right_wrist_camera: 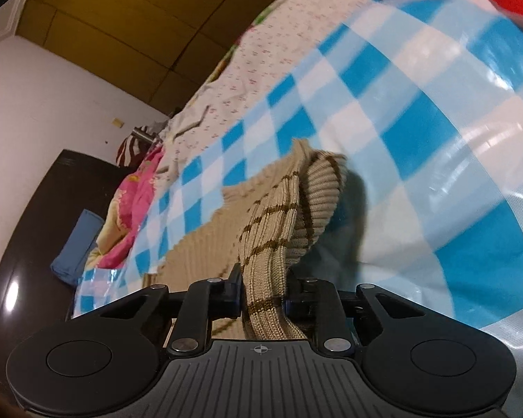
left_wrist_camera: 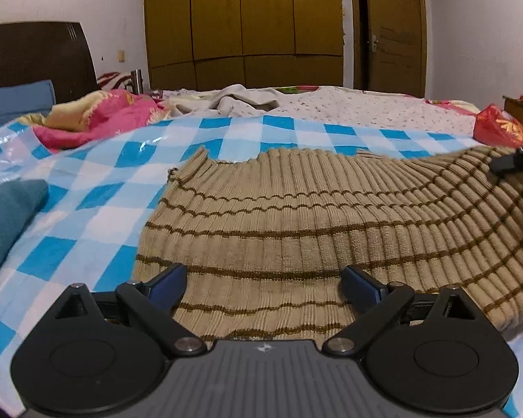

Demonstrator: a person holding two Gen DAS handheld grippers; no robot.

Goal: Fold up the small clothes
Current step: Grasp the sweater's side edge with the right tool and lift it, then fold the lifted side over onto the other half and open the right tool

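The left hand-held gripper [left_wrist_camera: 264, 280] hovered low and level over the striped knit top's [left_wrist_camera: 296, 223] near hem, fingers spread wide; the right hand-held gripper [right_wrist_camera: 263, 294], rolled steeply sideways, pinched the top's lifted right edge; the rest lay flat on the bed's checkered sheet [left_wrist_camera: 97, 188], open sheet beyond its far edge.
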